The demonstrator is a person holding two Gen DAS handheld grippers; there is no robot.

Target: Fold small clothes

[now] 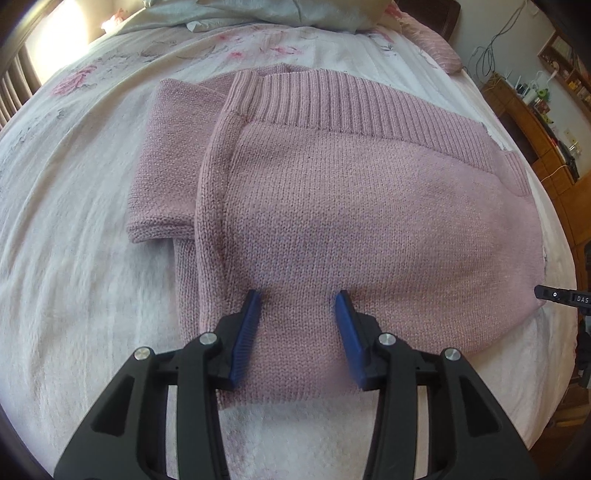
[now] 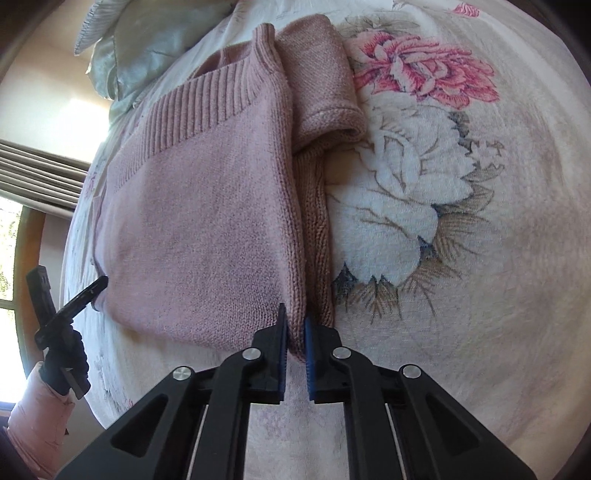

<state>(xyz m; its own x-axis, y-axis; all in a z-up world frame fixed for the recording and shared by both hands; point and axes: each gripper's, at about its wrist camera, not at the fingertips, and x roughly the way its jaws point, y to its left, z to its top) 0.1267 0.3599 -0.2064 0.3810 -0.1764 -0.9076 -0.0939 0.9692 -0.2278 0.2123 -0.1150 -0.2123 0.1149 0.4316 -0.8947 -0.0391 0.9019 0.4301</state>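
Left wrist view: pink knit sweater (image 1: 332, 206) is lying folded on the bed (image 1: 74, 258), ribbed hem band running across the far side, one short sleeve (image 1: 166, 162) sticking out to the left of the body. Left gripper (image 1: 299, 295) is hovering over the near edge of the sweater w/ fingers (image 1: 245, 332) spread wide, blue pads facing each other, nothing between them but the knit underneath; can't tell if tips are touching the fabric. Floral bedsheet under everything, rumpled grey-green pillow (image 1: 288, 14) at the far end. Wooden shelf unit (image 1: 535, 110) w/ cables and small items is sitting far right. Tip of the other gripper is poking in at the right edge, just beside the sweater's corner.

Right wrist view: right gripper (image 2: 295, 321) is sitting at the sweater's (image 2: 207, 229) near corner, fingers (image 2: 282, 354) nearly closed and pinching the folded side edge of the knit between the blue pads. Sleeve (image 2: 325, 85) is lying far side, next to the big pink flower print on the sheet. Left gripper (image 2: 92, 288) is showing at the left, held by a dark-gloved hand (image 2: 66, 362) w/ a pink sleeve, tip at the sweater's other near corner. Window and slatted headboard are showing in bkgd left.
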